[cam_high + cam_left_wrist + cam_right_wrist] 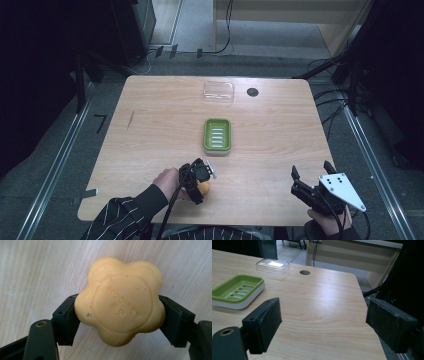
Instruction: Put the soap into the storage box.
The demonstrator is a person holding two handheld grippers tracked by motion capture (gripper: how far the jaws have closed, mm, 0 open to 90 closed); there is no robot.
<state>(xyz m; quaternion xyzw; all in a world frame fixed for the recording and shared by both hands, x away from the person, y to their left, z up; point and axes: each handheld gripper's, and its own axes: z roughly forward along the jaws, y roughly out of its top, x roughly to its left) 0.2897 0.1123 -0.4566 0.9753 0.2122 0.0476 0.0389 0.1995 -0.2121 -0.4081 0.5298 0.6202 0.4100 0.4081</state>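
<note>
Left gripper near the table's front edge, held by the left hand in a striped sleeve, jaws clamped on either side of a yellow flower-shaped soap; right gripper by the front right corner, jaws spread wide, gripping nothing.

Worktop: pale wood-grain, rounded corners, round dark cable hole near the far edge. Resting on it: green soap dish with slotted floor and white base, near the centre; clear plastic lid beyond the dish, just beside the hole.
</note>
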